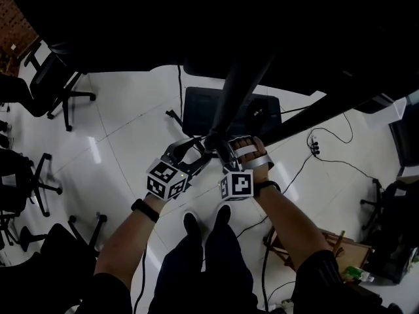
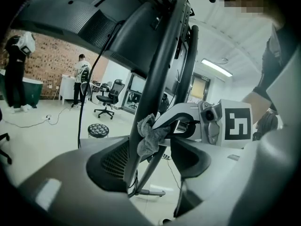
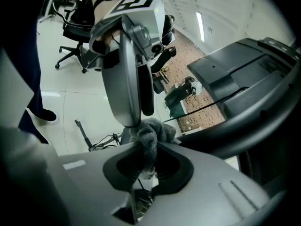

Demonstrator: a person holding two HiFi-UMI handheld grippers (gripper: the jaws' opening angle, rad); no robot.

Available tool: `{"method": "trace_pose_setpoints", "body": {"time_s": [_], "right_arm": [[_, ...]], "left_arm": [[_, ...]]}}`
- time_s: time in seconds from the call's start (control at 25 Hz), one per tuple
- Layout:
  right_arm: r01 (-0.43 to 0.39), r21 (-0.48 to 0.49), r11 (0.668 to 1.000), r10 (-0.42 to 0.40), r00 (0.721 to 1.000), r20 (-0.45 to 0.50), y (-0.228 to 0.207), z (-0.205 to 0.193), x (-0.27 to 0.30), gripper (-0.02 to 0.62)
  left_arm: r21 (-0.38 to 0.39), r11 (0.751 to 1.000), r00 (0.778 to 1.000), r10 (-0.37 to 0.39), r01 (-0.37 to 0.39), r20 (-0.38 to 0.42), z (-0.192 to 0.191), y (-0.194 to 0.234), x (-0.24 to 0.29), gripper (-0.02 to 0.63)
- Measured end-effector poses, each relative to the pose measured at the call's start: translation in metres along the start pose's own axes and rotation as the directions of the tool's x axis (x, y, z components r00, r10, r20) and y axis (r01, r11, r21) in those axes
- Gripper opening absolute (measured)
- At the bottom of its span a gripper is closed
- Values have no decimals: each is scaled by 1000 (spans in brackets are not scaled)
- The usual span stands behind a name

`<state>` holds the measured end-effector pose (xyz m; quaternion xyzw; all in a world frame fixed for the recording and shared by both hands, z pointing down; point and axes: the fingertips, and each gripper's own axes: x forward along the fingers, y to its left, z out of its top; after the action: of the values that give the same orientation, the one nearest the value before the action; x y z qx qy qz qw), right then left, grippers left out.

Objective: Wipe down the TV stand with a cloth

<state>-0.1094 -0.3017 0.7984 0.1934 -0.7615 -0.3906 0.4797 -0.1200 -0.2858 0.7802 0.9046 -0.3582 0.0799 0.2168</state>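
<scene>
The TV stand's black pole (image 1: 239,77) slants down to where both grippers meet. In the left gripper view the pole (image 2: 157,69) crosses between my left gripper's (image 2: 150,166) wide-open jaws. A grey cloth (image 2: 149,138) is bunched against the pole, pinched by the right gripper (image 2: 181,121) coming in from the right. In the right gripper view my right gripper (image 3: 148,166) is shut on the cloth (image 3: 151,134), and the left gripper (image 3: 127,79) hangs just above with its tip touching the cloth. From the head view the left gripper (image 1: 196,154) and right gripper (image 1: 219,150) sit close together at the pole.
The stand's dark base (image 1: 196,110) lies on the white floor beyond the grippers. Office chairs (image 1: 49,84) stand at the left, and cables (image 1: 327,156) trail at the right. The screen's back panel (image 2: 84,18) looms overhead. A person (image 2: 82,79) stands far off.
</scene>
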Motion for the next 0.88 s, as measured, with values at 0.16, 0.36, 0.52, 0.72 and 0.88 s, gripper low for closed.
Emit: {"method": "trace_pose_setpoints", "body": {"time_s": [0.16, 0.36, 0.52, 0.72, 0.88], "right_arm": [[-32, 14, 999, 32, 999, -9, 29, -7, 26, 32], [-85, 43, 995, 86, 996, -30, 69, -17, 54, 32], [-133, 59, 989, 136, 989, -61, 99, -31, 74, 32], [-172, 121, 978, 184, 979, -88, 130, -40, 97, 32], [-188, 98, 977, 199, 973, -116, 149, -51, 109, 32]], "left_arm": [[-20, 1000, 1000, 3, -3, -26, -32, 12, 18, 301], [-55, 998, 998, 7, -10, -64, -75, 24, 33, 301], [-92, 995, 996, 18, -27, -91, -105, 32, 42, 302], [-110, 993, 991, 30, -45, -131, -141, 43, 48, 306], [-136, 989, 990, 37, -56, -137, -157, 46, 54, 308]]}}
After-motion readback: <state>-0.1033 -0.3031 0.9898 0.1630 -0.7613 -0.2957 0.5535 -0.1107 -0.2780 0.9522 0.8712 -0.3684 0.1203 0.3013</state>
